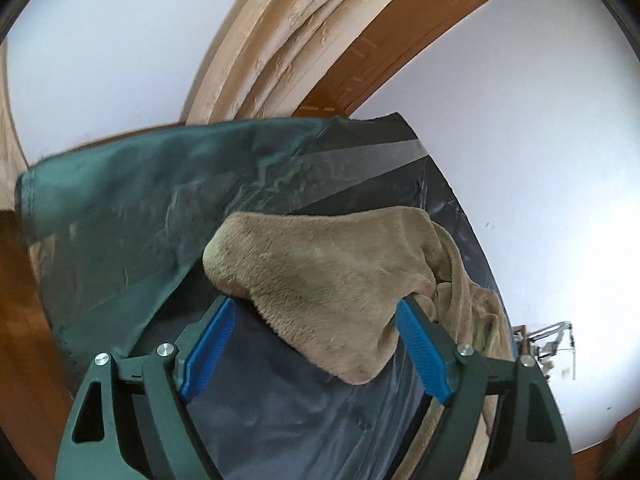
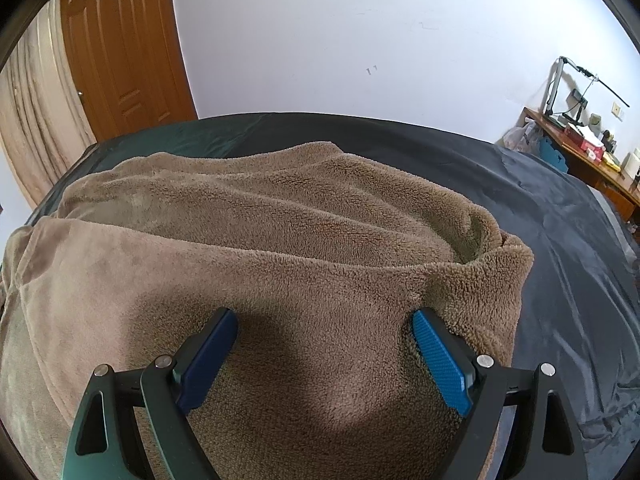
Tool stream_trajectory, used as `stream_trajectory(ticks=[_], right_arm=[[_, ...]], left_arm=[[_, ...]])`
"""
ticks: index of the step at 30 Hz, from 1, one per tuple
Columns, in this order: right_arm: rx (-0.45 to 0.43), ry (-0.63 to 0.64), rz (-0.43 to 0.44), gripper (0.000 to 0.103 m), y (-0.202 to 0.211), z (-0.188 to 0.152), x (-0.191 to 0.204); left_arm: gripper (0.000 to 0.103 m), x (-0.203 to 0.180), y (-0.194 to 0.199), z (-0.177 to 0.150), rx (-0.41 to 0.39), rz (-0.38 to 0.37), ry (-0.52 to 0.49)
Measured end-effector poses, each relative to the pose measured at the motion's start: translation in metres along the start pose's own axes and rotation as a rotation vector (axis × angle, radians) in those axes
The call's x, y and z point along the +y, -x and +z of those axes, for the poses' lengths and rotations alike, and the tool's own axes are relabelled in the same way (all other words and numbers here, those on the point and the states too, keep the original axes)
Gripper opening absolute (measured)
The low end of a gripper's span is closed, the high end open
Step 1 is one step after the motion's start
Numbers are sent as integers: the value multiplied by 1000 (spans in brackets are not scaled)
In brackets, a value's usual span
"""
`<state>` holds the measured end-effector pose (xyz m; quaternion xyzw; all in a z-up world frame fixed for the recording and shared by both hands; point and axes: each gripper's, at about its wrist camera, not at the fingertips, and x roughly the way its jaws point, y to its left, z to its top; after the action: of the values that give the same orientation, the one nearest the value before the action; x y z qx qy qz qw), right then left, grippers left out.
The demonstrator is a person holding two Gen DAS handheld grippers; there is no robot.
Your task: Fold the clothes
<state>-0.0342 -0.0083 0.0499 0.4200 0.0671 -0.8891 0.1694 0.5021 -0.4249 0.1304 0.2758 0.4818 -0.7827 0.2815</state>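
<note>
left gripper [image 1: 316,308] fingers spread, corner of brown fleece garment [image 1: 320,276] loose between | right gripper [image 2: 324,320] released above fleece on bed [image 2: 560,240] | next: pinch edges squarely, fold flat

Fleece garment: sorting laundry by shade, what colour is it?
Plain tan-brown fleece, no pattern; clearest in the right wrist view.

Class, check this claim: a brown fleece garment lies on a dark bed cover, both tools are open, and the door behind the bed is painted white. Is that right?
One detail is wrong: the door is brown wood, not white; the wall beside it is white. The right wrist view shows this. The fleece garment does lie on the dark bed cover, and the left tool and right tool are open.
</note>
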Motion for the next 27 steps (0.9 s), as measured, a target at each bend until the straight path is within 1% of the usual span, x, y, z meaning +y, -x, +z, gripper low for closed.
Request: stream_trajectory(ticks=[3, 7, 11, 13, 14, 15, 18, 20, 22, 27], right_arm=[[0, 0, 0, 91, 1, -1, 0], [2, 1, -1, 91, 1, 0, -1], [2, 0, -2, 91, 1, 0, 0], [2, 0, -1, 91, 1, 0, -1], [2, 0, -1, 91, 1, 0, -1], [2, 0, -1, 91, 1, 0, -1], [3, -1, -1, 91, 1, 0, -2], [2, -1, 0, 91, 2, 0, -2], [2, -2, 1, 91, 2, 0, -3], [3, -3, 1, 91, 1, 1, -2]], left_arm=[[85, -6, -11, -6, 24, -12, -4], [85, -9, -12, -1, 10, -16, -13], [85, -11, -26, 7, 9, -23, 3], [71, -12, -35, 9, 23, -16, 2], [54, -13, -38, 10, 30, -11, -1], [40, -13, -42, 10, 37, -9, -1], [26, -9, -48, 13, 32, -12, 18], [22, -11, -44, 20, 4, 0, 3], [20, -14, -38, 27, -35, 19, -18], [19, -28, 2, 63, -238, 69, -69]])
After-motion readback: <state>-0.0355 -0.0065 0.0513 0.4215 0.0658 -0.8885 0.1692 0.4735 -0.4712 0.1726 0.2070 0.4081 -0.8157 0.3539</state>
